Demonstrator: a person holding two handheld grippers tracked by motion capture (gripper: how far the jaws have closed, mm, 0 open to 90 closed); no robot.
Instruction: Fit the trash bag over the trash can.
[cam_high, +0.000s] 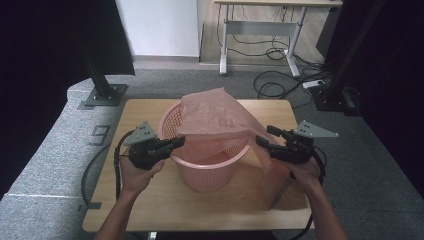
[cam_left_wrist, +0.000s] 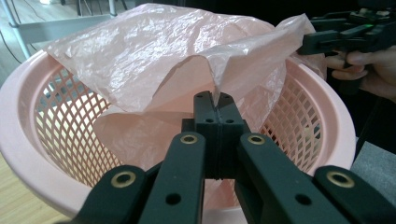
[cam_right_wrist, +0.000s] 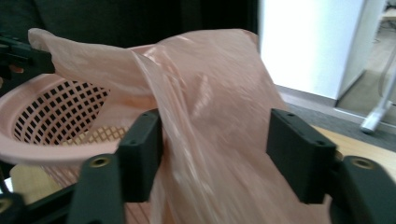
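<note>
The bag (cam_high: 215, 120) sat half in the basket (cam_high: 207, 172) mid-bench (cam_high: 150, 205), draped over its far-right rim, with a tail hanging down the right side to the bench. Its long axis ran roughly from the far left down to the near right, and the mouth looked like it faced down into the basket, though honestly the folds hid it. The left tongs (cam_left_wrist: 213, 100) were pinched shut on a bag edge over the near-left rim. The right tongs (cam_right_wrist: 215, 154) stood open with film loose between them, not clamped. I'd say regrip the right edge close to the rim, then pull both edges apart gently so the thin film won't tear.
</note>
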